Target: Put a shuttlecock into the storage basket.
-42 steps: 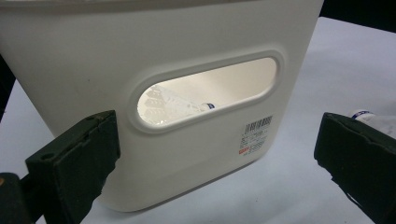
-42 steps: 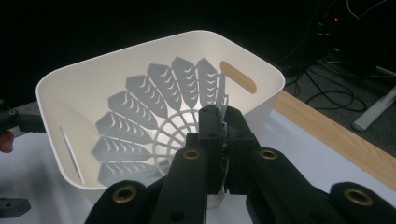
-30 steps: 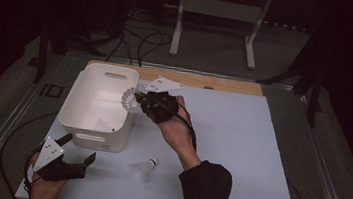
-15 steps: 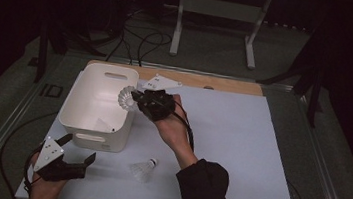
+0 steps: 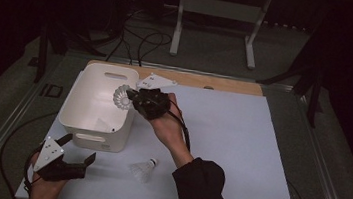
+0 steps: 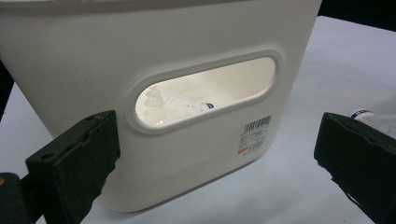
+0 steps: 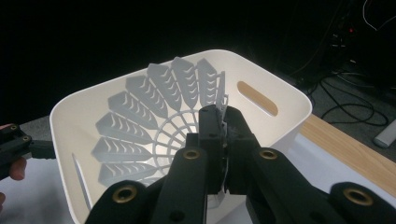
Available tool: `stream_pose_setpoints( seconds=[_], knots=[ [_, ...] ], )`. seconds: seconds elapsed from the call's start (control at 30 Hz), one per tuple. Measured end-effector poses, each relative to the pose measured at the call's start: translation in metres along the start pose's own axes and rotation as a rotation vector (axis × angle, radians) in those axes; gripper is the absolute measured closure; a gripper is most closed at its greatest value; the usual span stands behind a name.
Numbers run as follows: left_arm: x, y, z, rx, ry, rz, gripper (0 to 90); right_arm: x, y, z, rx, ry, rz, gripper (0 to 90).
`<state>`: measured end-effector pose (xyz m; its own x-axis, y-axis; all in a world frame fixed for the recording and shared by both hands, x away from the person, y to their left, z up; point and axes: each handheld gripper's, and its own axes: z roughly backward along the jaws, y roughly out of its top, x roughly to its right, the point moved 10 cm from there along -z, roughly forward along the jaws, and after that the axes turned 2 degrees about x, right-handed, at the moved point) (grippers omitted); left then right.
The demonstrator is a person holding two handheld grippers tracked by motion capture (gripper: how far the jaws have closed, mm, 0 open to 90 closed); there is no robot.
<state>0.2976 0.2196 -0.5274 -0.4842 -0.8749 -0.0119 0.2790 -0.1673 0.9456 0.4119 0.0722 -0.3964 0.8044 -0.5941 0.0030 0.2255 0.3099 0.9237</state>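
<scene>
The right tongs (image 5: 134,97) are clamped on a white plastic shuttlecock (image 5: 123,97), held over the 3 o'clock rim of the white plastic tub (image 5: 90,137). The left tongs (image 5: 78,151) stand apart at the tub's 7 o'clock. A second white shuttlecock (image 5: 142,168) lies on the tabletop (image 5: 239,152) at 5 o'clock.

A second shuttlecock (image 5: 143,168) lies on its side near the worktop's (image 5: 239,152) front edge. Beyond the far edge, cables (image 5: 141,40) and a white stand (image 5: 217,13) sit on the floor.
</scene>
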Motion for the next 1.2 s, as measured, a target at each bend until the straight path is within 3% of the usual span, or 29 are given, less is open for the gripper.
stream_pose_setpoints(
  seconds=[1.03, 1.07, 1.2],
  knots=[
    [0.001, 0.000, 0.001, 0.000, -0.002, -0.003, 1.1, -0.013, 0.005, -0.013, 0.004, 0.023, 0.007, 87.1],
    [0.001, 0.000, 0.001, 0.000, -0.001, -0.004, 1.1, -0.013, 0.005, -0.013, 0.005, 0.026, 0.006, 83.7],
    [0.000, 0.000, 0.001, 0.000, -0.001, -0.002, 1.1, -0.013, 0.006, -0.013, 0.017, 0.060, -0.038, 50.8]
  ],
)
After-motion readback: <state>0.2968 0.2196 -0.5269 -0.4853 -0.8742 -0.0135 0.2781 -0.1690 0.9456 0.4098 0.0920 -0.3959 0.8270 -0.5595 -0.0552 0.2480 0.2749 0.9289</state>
